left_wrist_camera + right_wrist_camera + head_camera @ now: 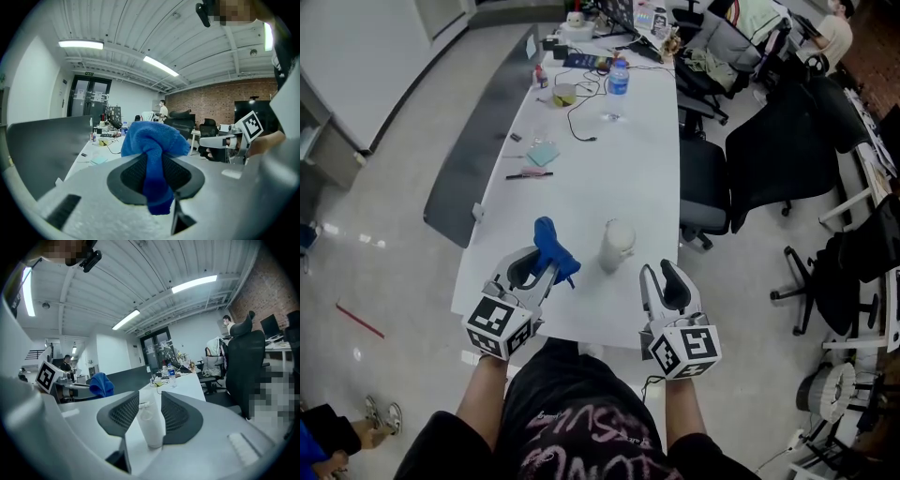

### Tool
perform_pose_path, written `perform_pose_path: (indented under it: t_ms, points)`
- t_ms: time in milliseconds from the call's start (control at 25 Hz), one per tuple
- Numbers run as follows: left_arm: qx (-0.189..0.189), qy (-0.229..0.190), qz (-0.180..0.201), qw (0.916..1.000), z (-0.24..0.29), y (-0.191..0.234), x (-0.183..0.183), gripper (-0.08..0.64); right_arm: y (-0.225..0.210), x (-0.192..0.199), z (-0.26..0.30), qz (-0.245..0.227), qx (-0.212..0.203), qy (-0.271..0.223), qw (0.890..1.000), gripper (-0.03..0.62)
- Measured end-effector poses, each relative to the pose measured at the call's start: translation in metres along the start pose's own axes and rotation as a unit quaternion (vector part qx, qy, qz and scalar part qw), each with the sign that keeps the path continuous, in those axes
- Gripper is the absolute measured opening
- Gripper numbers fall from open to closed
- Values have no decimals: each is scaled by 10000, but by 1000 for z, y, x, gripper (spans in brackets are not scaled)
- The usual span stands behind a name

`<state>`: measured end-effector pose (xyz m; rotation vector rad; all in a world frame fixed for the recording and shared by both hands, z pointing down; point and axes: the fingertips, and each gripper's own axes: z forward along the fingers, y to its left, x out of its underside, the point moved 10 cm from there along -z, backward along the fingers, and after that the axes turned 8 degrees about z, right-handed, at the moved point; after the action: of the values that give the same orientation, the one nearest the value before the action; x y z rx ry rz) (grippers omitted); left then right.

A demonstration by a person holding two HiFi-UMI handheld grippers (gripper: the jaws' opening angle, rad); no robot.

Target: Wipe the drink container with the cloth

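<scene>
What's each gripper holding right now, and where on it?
Left gripper pinches the blue cloth at its bunched middle. Right gripper holds nothing; the drink container stands free.

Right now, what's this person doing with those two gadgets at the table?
A person at a white table works two tools. The left hand-held gripper is clamped on a blue cloth. The right hand-held gripper is open and empty, just short of a white bottle standing upright on the table. Cloth and bottle aren't touching.
</scene>
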<state>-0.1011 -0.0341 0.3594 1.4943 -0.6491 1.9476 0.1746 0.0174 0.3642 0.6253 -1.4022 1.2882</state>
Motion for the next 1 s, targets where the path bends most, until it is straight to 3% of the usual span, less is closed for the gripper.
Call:
perform_pose_path:
  t_ms: [400, 1000]
  points:
    - [82, 179, -87, 9998, 16, 40, 19, 87, 5, 9, 55, 10, -106, 211, 9997, 201]
    - [86, 363, -219, 9991, 21, 49, 27, 87, 8, 10, 82, -17, -283, 441, 9986, 252]
